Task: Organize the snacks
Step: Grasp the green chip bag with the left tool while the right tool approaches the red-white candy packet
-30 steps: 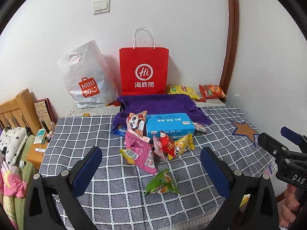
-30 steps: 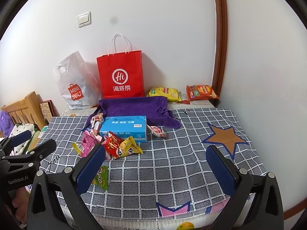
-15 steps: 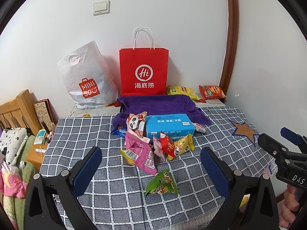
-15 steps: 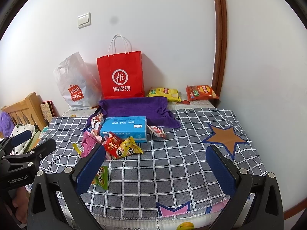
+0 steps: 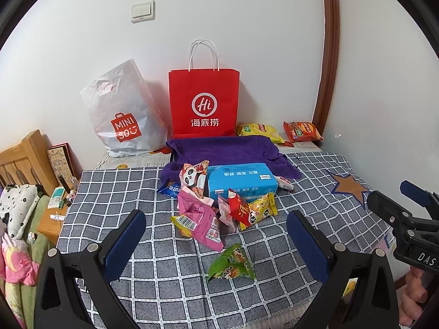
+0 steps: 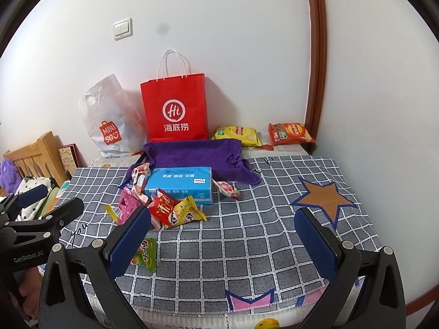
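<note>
Several snack packets lie heaped on the checked cloth beside a blue tissue pack (image 5: 241, 181) (image 6: 179, 183): a pink bag (image 5: 201, 223), a panda-print packet (image 5: 193, 176), a red packet (image 5: 238, 209) (image 6: 162, 208) and a yellow one (image 5: 259, 210) (image 6: 186, 213). A green packet (image 5: 231, 263) (image 6: 145, 255) lies alone nearer the front edge. My left gripper (image 5: 214, 237) is open, hovering just short of the green packet. My right gripper (image 6: 222, 235) is open over bare cloth to the right of the heap. Neither holds anything.
A red paper bag (image 5: 203, 104) and a white plastic bag (image 5: 123, 115) stand against the back wall, with a purple towel (image 5: 227, 149) in front. Yellow (image 5: 258, 131) and orange (image 5: 301, 131) chip bags lie at the back right. A wooden bed frame (image 5: 22, 161) sits left.
</note>
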The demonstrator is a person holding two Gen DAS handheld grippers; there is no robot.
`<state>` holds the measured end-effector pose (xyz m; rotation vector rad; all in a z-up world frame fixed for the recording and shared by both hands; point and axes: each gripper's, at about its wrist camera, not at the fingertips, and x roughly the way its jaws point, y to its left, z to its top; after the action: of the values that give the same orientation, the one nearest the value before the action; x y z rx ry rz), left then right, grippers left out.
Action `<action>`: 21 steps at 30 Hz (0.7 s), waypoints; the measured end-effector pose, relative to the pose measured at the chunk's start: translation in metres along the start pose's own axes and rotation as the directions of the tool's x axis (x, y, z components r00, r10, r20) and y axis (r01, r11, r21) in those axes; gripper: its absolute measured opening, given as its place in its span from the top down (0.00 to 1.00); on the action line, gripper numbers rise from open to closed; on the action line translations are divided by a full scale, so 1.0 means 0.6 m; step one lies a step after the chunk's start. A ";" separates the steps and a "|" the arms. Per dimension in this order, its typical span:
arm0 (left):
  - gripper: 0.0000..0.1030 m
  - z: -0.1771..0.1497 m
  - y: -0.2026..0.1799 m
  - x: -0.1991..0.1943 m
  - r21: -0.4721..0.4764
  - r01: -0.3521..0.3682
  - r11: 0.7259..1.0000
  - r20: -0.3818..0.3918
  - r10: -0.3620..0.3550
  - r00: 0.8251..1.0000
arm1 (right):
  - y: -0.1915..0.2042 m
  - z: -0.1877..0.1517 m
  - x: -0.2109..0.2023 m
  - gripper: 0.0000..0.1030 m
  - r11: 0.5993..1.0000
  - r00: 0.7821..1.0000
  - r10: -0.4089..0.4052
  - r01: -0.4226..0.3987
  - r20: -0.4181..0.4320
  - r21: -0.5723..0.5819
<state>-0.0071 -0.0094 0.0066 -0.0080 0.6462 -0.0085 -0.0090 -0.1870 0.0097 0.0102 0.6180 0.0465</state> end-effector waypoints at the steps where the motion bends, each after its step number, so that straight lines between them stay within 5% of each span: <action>1: 0.00 0.001 0.000 0.002 0.001 0.002 1.000 -0.003 -0.002 1.000 | 0.000 0.000 0.001 0.00 1.000 1.000 0.001 -0.001 0.001 0.000; 11: 0.00 -0.014 0.010 0.059 -0.006 0.019 1.000 -0.079 -0.019 0.997 | 0.001 -0.005 0.031 0.00 1.000 1.000 0.025 -0.025 -0.017 0.001; 21: 0.00 -0.084 0.002 0.148 0.016 0.042 0.999 -0.207 -0.038 0.978 | -0.018 -0.040 0.096 0.02 0.999 0.995 0.046 -0.043 -0.089 0.033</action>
<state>0.0335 -0.0095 -0.0868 -0.0005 0.8538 -0.0553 0.0242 -0.1953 -0.0436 0.0523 0.7084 0.0804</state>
